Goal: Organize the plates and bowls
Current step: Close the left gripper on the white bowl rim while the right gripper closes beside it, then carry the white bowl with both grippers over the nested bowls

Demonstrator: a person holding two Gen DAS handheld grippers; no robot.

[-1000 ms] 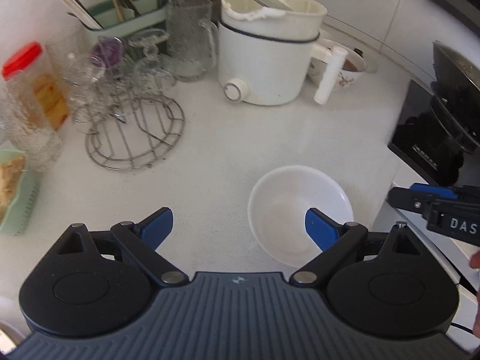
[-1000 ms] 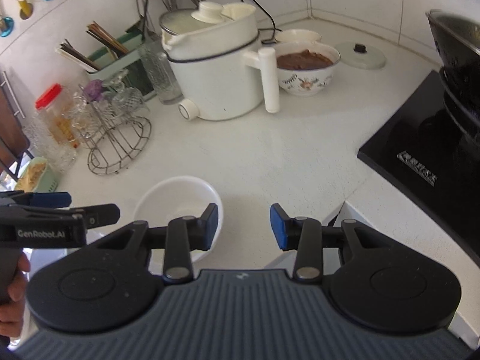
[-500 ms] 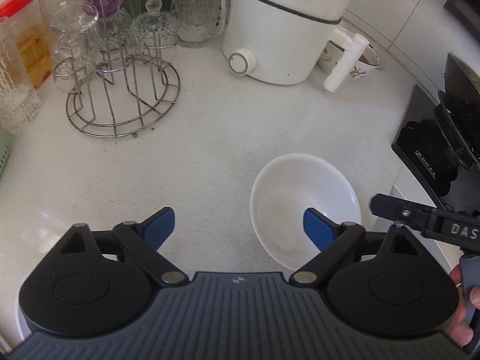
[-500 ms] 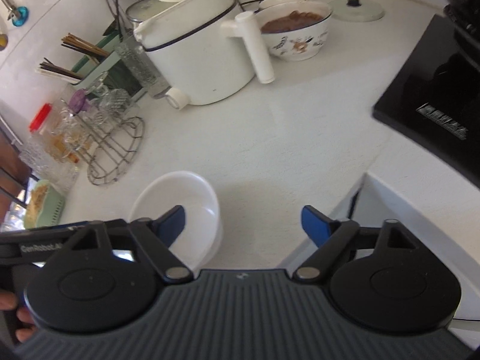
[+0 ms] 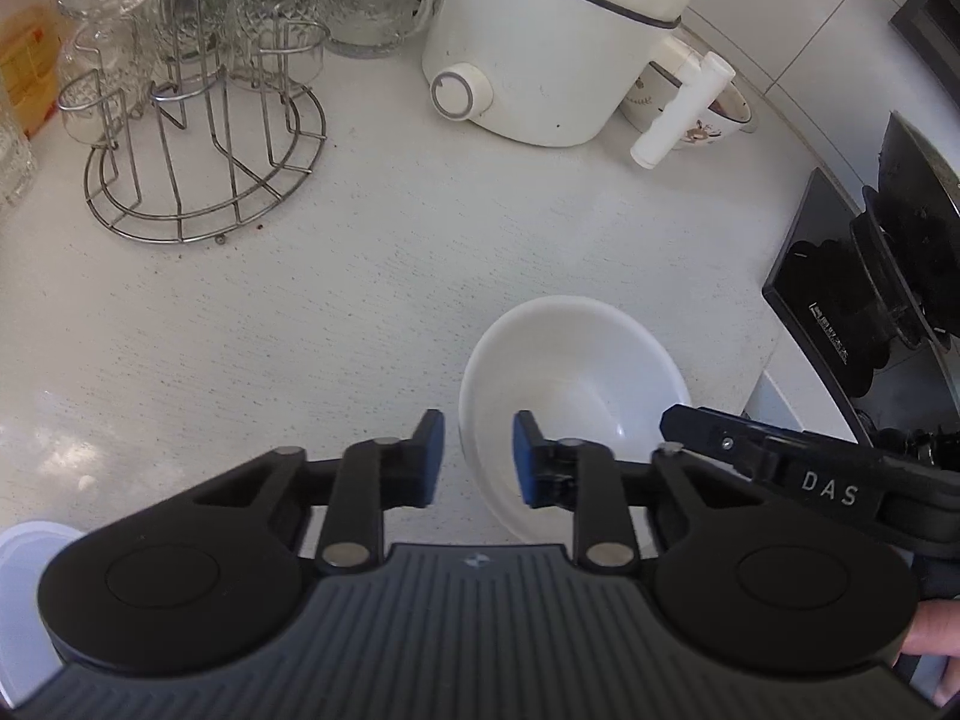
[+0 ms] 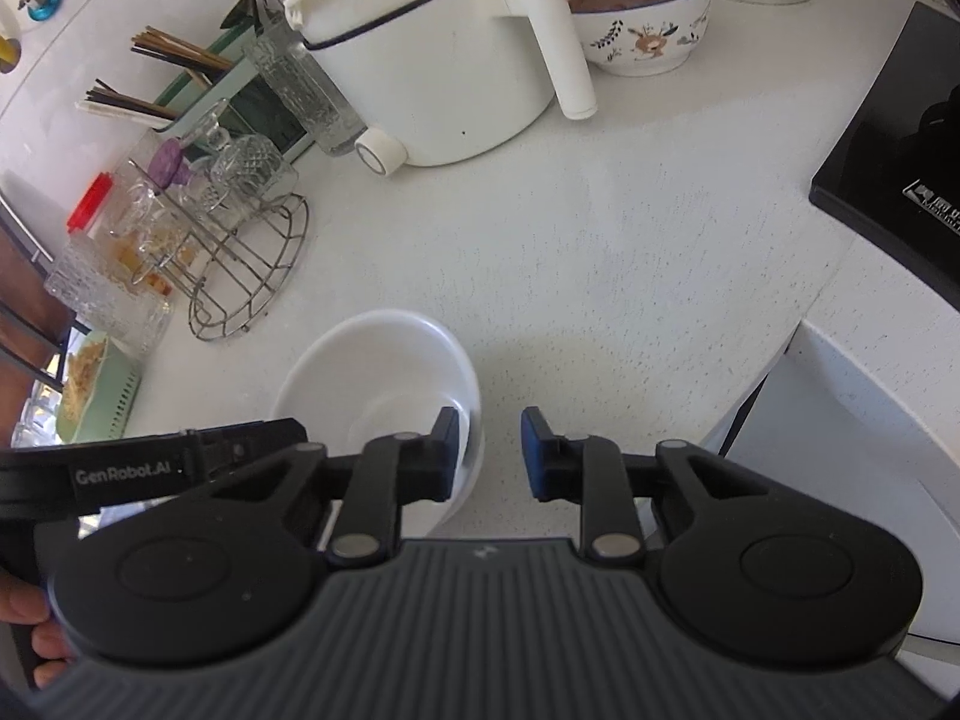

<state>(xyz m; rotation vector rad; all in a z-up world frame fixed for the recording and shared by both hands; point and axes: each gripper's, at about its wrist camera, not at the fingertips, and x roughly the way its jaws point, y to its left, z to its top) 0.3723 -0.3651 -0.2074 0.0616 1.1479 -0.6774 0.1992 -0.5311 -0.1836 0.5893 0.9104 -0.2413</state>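
Note:
An empty white bowl [image 5: 576,384] sits on the white counter near its front edge; it also shows in the right wrist view [image 6: 384,384]. My left gripper [image 5: 477,456] straddles the bowl's left rim, one pad outside and one inside, jaws narrowed with a gap still showing. My right gripper [image 6: 489,450] straddles the bowl's right rim the same way, left pad inside the bowl, right pad outside. Neither pair of pads is seen pressing the rim.
A wire glass rack [image 5: 198,138] stands at the back left, a white electric pot [image 5: 540,48] behind the bowl, a patterned bowl of food [image 6: 648,18] beyond it. A black cooktop [image 6: 900,138] lies right. A white plate edge [image 5: 24,588] shows at lower left.
Both grippers have moved down and in over the bowl and narrowed from wide open until each straddles a side of its rim. The bowl has not moved.

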